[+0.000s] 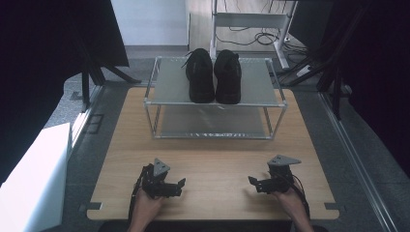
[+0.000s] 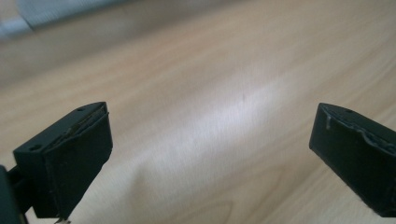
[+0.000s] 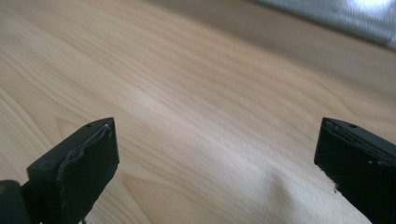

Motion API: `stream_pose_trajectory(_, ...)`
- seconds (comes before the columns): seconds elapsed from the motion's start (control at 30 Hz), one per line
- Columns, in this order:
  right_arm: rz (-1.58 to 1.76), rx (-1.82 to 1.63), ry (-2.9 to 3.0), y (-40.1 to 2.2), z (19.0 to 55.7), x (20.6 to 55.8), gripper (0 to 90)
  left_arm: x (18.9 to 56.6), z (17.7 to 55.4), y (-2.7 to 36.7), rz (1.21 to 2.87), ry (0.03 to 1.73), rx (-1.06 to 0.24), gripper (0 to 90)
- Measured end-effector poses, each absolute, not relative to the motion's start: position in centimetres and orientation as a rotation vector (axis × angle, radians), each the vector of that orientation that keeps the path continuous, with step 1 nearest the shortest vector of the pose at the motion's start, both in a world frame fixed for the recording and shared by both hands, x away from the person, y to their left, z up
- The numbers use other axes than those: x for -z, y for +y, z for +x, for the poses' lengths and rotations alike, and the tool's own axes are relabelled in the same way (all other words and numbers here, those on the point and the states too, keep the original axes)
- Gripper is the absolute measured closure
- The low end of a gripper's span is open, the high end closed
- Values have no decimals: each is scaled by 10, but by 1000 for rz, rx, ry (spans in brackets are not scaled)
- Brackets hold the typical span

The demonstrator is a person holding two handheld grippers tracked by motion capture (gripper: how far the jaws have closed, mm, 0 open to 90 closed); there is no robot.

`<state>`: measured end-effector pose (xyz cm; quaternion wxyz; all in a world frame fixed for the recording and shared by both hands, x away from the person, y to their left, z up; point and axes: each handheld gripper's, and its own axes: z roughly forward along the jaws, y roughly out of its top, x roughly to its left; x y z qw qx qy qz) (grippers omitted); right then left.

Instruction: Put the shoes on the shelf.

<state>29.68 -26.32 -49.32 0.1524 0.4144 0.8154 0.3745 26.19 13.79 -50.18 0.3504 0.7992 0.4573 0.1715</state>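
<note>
A pair of black shoes (image 1: 214, 76) stands on the rack's (image 1: 167, 90) top shelf. Both grippers, left (image 1: 181, 186) and right (image 1: 252, 183), rest released and empty on the table (image 1: 217, 164).

Pale wood-grain table (image 1: 212, 159), smooth, with a soft matt sheen. Far across it, a rack (image 1: 215, 102) of bright metal tube with dull grey shelves, possibly frosted plastic, too blurred to tell. On the top shelf, black shoes (image 1: 214, 77), matt, cloth-like uppers. Near left, left gripper (image 2: 210, 144), matt black pads (image 2: 74, 163), edges rough and worn. Near right, right gripper (image 3: 217, 163), same matt black, chipped pad edges.
</note>
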Motion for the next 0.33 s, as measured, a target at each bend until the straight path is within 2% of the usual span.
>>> stream_pose_trajectory(0.17, 1175, -1008, 2354, -267, 298, 506, 0, 516, 262, 130, 2187, 1185, -456, 0)
stream_pose_trajectory(0.33, 1183, -994, 2372, -270, 300, 512, 0, 517, 262, 125, 2197, 1177, -475, 0)
